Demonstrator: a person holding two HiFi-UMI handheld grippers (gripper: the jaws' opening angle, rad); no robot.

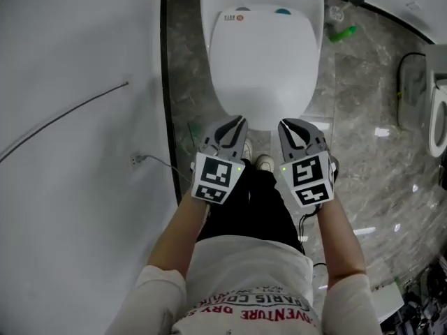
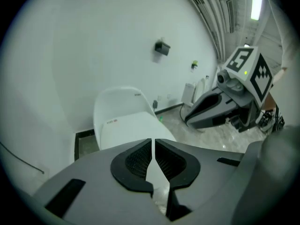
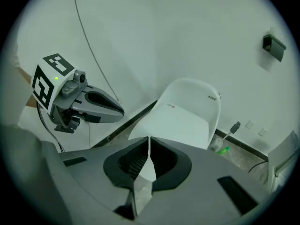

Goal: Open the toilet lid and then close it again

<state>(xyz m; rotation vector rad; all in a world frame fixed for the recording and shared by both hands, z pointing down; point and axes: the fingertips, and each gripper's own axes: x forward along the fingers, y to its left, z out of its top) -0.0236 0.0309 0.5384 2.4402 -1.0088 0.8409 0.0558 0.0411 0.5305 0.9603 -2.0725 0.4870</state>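
The white toilet lid (image 1: 262, 61) lies down flat on the bowl, in front of the tank. It also shows as the toilet lid (image 2: 126, 128) and the toilet lid (image 3: 178, 121) in the two gripper views. My left gripper (image 1: 239, 121) and right gripper (image 1: 285, 124) hover side by side above the lid's front edge, apart from it. The left gripper (image 2: 153, 140) has its jaws drawn together with only a thin slit and nothing in it. The right gripper (image 3: 149, 138) is shut and empty as well.
A green bottle (image 1: 342, 33) lies on the marble floor right of the tank. A thin cable (image 1: 70, 117) runs along the white wall at left. Another white fixture (image 1: 438, 117) sits at the right edge. My shoes (image 1: 264, 162) stand just before the bowl.
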